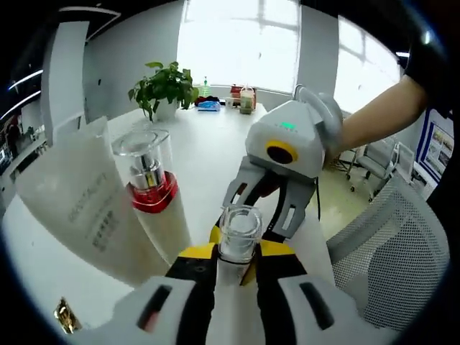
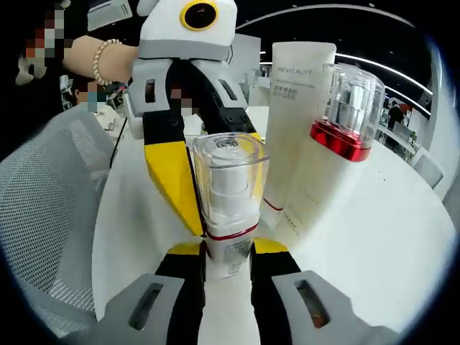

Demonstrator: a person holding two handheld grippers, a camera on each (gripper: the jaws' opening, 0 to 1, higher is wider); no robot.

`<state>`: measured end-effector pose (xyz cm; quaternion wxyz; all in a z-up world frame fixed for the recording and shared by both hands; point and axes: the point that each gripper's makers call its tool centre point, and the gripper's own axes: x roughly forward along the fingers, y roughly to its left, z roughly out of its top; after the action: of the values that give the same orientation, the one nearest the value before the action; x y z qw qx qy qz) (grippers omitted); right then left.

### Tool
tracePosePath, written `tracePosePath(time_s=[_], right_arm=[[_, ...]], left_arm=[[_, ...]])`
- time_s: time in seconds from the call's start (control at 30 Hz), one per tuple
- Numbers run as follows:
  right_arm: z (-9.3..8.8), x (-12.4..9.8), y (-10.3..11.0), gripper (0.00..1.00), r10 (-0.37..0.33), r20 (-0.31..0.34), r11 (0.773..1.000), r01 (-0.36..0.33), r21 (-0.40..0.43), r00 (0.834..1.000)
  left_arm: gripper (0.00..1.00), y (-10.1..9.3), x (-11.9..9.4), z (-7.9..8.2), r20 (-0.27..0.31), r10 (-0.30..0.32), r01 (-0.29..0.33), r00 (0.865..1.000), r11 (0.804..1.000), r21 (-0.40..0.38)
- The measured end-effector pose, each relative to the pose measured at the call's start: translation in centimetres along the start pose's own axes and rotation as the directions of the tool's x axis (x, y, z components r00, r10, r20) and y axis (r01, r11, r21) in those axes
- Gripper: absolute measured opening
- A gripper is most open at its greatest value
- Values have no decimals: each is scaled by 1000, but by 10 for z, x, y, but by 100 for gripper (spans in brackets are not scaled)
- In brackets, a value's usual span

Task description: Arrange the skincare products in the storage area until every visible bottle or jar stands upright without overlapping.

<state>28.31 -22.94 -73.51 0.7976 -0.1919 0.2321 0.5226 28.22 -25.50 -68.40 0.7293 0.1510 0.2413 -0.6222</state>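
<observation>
A small white bottle with a clear cap (image 1: 241,221) (image 2: 228,188) stands upright between both grippers. My left gripper (image 1: 237,253) is shut on it from the near side. My right gripper (image 2: 228,253) is shut on its base, and in the left gripper view the right gripper (image 1: 243,234) reaches in from across the table. The left gripper (image 2: 219,198) faces me in the right gripper view, its yellow fingers (image 2: 172,176) flanking the bottle. Beside it stand a taller white bottle with a red ring and clear cap (image 1: 149,180) (image 2: 346,108) and a white tube (image 1: 79,208) (image 2: 295,100).
The white table (image 1: 208,147) (image 2: 374,237) carries a potted plant (image 1: 164,88) and several small items (image 1: 241,97) at its far end. A grey mesh chair (image 1: 392,248) (image 2: 50,215) stands by the table edge. A person's arm (image 1: 374,115) holds the right gripper.
</observation>
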Motion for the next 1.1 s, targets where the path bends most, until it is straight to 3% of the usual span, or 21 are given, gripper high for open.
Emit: tracePosePath(time_s=[0.2,0.7,1.1], right_arm=[[1,2,-8,23,9,3,1000,-9,-1,1000],[0,1,-14,23,21,4,1000,-21,-8,1000],[0,0,-13,23,29,-3,1000,-29,-10,1000]], left_arm=[[18,9,2,0,11,25,-25,1000,999,-24],[18,10,4,4,18,40,-39,999,998,-40],[20,19,-21,-8,26,101,-98,995,991,-89]])
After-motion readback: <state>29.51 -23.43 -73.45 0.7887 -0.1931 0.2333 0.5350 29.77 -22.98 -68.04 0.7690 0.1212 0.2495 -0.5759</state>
